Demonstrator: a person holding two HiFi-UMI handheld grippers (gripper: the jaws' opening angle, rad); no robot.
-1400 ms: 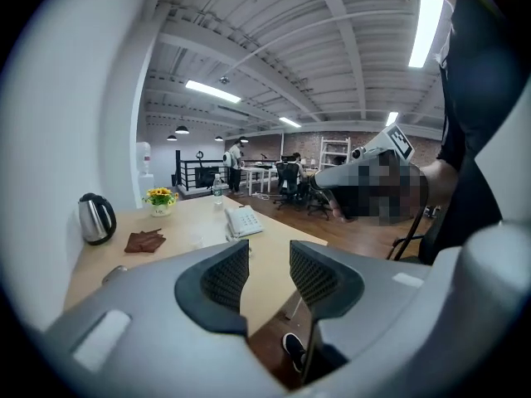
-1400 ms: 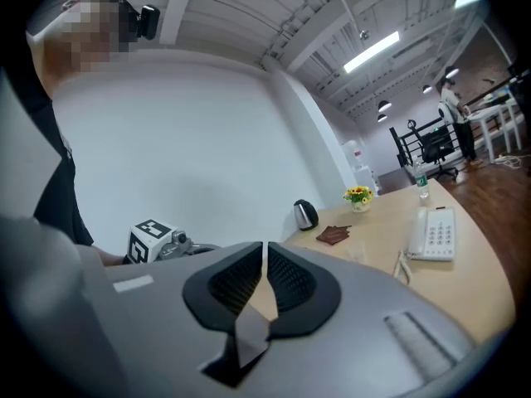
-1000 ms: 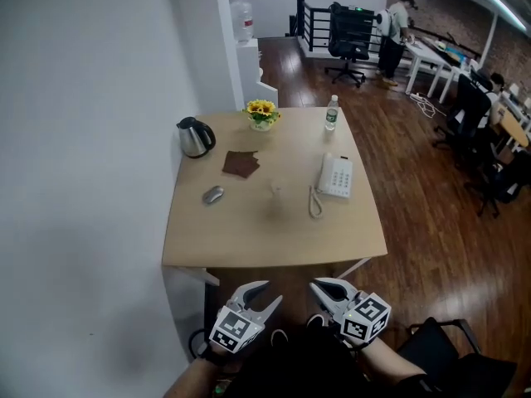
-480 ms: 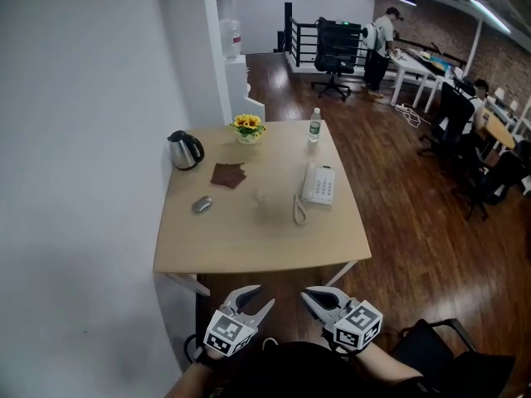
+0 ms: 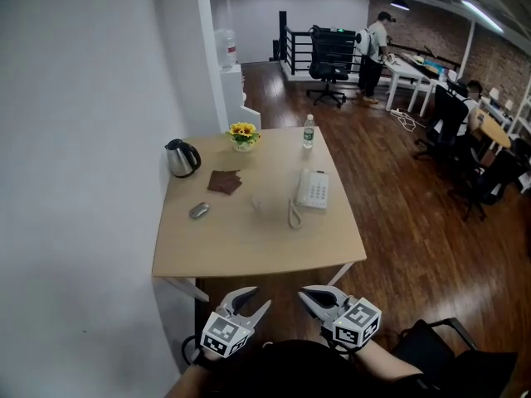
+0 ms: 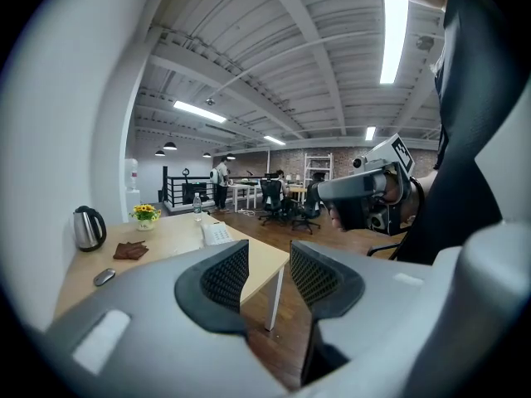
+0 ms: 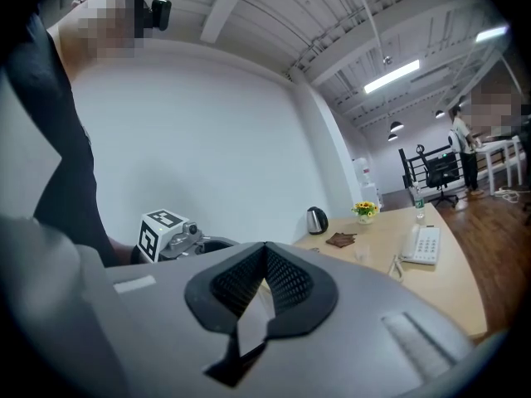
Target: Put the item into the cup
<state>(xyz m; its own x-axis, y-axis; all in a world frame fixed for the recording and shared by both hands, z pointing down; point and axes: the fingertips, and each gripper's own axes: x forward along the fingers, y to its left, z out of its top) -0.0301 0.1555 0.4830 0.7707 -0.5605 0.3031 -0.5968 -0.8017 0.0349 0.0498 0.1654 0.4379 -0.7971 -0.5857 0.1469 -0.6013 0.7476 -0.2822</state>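
Left tool (image 5: 259,298) spread, right tool (image 5: 304,295) pressed together — both farther from table (image 5: 249,240) than before

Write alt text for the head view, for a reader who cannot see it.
Seen from above, a person's left gripper and right gripper hang empty at the bottom edge, short of a light wooden table against a white wall. On it are a kettle, flowers, a bottle, a telephone, a brown cloth, a mouse and a clear cup.
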